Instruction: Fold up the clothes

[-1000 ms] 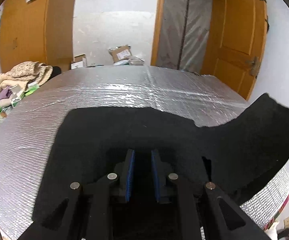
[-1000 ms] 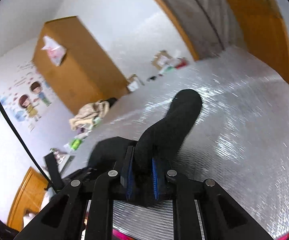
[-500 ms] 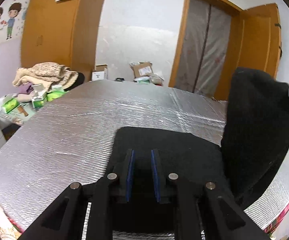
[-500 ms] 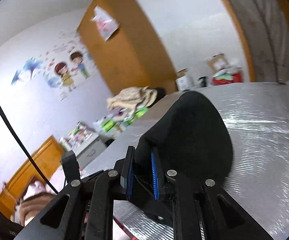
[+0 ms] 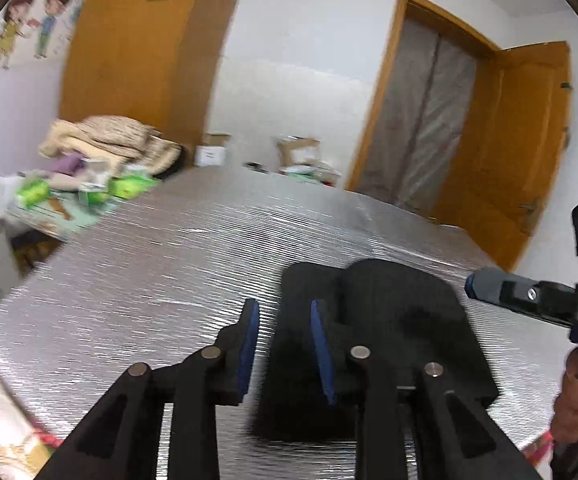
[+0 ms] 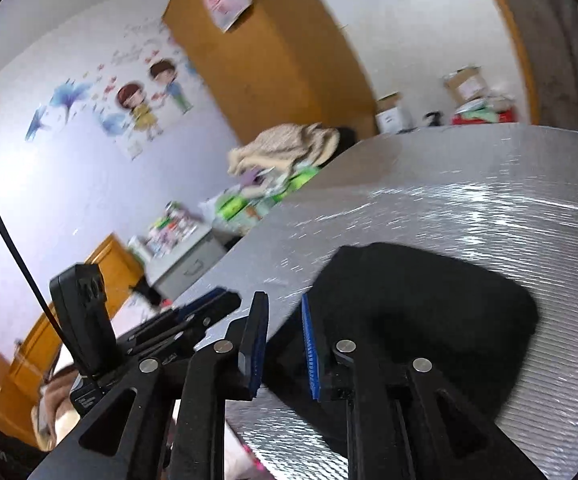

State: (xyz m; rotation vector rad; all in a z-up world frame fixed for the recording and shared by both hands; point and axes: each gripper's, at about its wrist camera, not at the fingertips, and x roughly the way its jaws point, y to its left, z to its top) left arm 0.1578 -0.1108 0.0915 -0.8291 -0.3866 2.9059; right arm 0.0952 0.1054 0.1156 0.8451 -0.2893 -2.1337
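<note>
At the near edge of the silver quilted table (image 5: 161, 264), the left gripper (image 5: 283, 344) hangs with its blue-padded jaws opening; only bare foil shows in the gap, and the pads press on nothing. Just to its right the black garment (image 5: 401, 320) lies folded into a thick bundle near that same edge, its left border under the gripper's right finger. The right gripper (image 6: 285, 344) is also low over the near edge; its jaws are opening too, clear of the cloth, which spreads to the right of its pads in its own view. In the left wrist view the right gripper's fingertip (image 5: 477, 286) reaches in from the right side, a hand (image 5: 573, 408) below it. Beyond the table's far left corner sits a heap of beige cloth (image 5: 113, 140) over green packets (image 5: 129, 186). Farther back stand cardboard boxes (image 5: 297, 150), a wooden wardrobe (image 5: 129, 52) and an open door (image 5: 509, 140). Both views are smeared by motion.
</note>
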